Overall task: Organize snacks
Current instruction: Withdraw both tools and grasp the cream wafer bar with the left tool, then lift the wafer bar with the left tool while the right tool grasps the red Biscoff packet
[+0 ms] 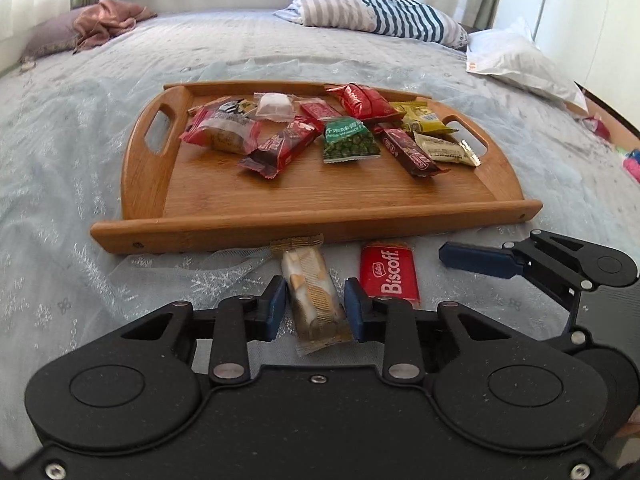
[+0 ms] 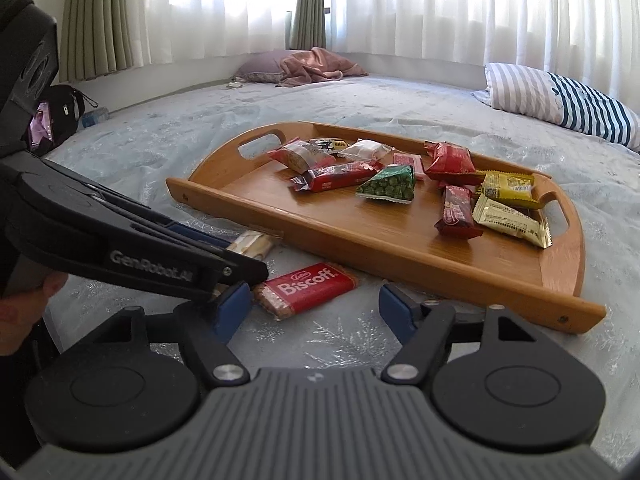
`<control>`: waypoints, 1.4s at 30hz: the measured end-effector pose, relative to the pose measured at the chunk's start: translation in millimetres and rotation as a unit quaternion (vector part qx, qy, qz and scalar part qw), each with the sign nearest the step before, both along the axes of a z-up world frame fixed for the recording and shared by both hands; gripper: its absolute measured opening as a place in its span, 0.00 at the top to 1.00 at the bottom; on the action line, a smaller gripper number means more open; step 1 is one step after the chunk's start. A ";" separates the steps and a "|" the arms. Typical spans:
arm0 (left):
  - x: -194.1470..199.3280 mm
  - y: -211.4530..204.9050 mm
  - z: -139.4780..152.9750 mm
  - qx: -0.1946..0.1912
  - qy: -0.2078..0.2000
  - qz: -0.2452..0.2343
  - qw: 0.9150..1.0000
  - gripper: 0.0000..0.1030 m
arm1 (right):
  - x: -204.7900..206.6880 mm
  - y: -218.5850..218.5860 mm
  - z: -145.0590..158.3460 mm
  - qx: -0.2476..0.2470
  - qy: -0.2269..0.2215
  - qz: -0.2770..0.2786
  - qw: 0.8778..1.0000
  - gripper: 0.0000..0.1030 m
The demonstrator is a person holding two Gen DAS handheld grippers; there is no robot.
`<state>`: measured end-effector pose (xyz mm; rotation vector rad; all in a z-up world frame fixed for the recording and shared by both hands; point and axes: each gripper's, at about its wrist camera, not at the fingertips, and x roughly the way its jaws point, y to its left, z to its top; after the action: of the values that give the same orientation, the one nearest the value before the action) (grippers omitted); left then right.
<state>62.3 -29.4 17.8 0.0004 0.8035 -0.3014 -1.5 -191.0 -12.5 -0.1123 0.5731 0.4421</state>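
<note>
Snacks in crinkly foil and clear wrappers lie heaped toward the far side of the wooden tray (image 1: 224, 196) on the bed. Just off its near edge, the left gripper (image 1: 316, 306) sits low, blue pads straddling a clear cracker packet (image 1: 314, 292), narrowly parted; contact unclear. The right gripper (image 2: 314, 310) hovers wide open before the red Biscoff pack (image 2: 306, 286), holding nothing.
</note>
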 end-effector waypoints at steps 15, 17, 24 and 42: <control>-7.4 22.4 20.4 -0.016 -0.028 0.028 0.999 0.79 | -18.1 15.2 4.6 0.044 -0.003 -0.176 0.983 0.27; -6.8 27.2 22.1 -0.021 -0.031 0.035 0.999 0.79 | -13.6 20.6 4.3 0.038 -0.002 -0.177 0.983 0.27; -5.6 36.2 22.8 -0.025 -0.030 0.044 0.998 0.79 | -9.7 38.8 -0.7 -0.013 -0.012 -0.190 0.982 0.26; -5.3 42.4 18.5 -0.036 -0.029 0.051 0.998 0.79 | -5.9 40.7 2.9 -0.034 -0.009 -0.228 0.973 0.45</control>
<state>57.0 13.0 36.3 -0.0994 0.7313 -0.2330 -7.5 -150.3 -9.6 -0.0471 0.5755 -0.0255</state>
